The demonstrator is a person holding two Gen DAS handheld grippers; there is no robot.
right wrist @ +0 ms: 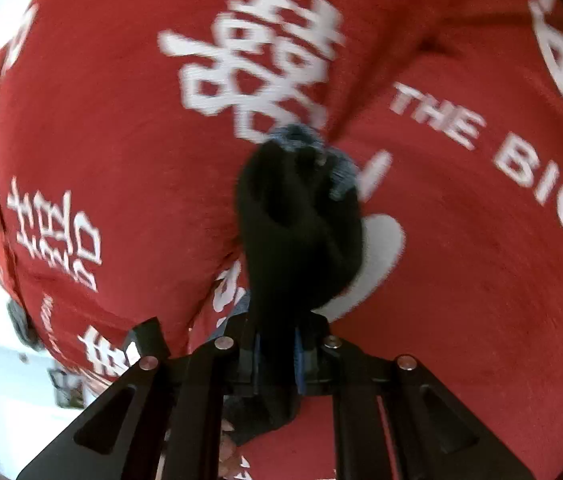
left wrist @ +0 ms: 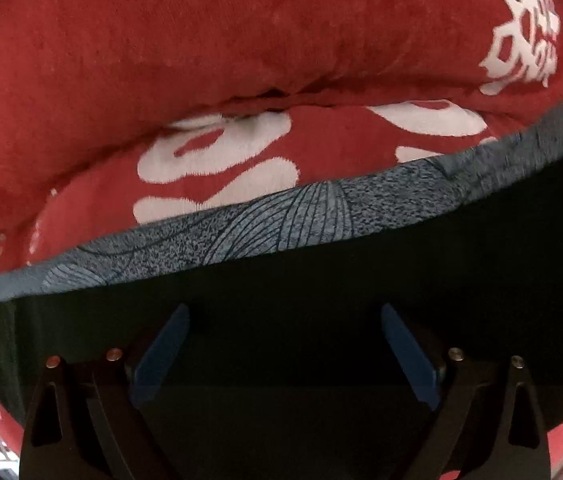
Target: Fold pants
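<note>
Left gripper (left wrist: 284,354) has jaws spread wide, blue pads (left wrist: 161,354) well apart, nothing between them. Directly under and ahead of it lie the pants (left wrist: 321,280), a broad dark sheet filling the lower half of the left wrist view. The far edge of the pants shows a grey-blue patterned band (left wrist: 313,204) with fine curved line print, running left to right across the frame. Whether the gripper tips touch the cloth, cannot tell. Beyond that edge is a red cover (left wrist: 161,40) with white shapes and characters, creased in a long fold across the middle.

Right gripper (right wrist: 277,360) has jaws pressed together, pinching a bunch of the dark pants (right wrist: 297,232). The cloth rises out of the jaws as a gathered, twisted wad extending forward from the tips. The far end of the wad shows a bit of grey-blue fabric (right wrist: 301,136). Some cloth also hangs down behind the jaws toward the bottom of the frame. Behind it the red cover (right wrist: 101,140) fills the view, white double-happiness characters and the words "THE BIG" legible, view motion-blurred. A bright white area at the lower left edge, details unclear.
</note>
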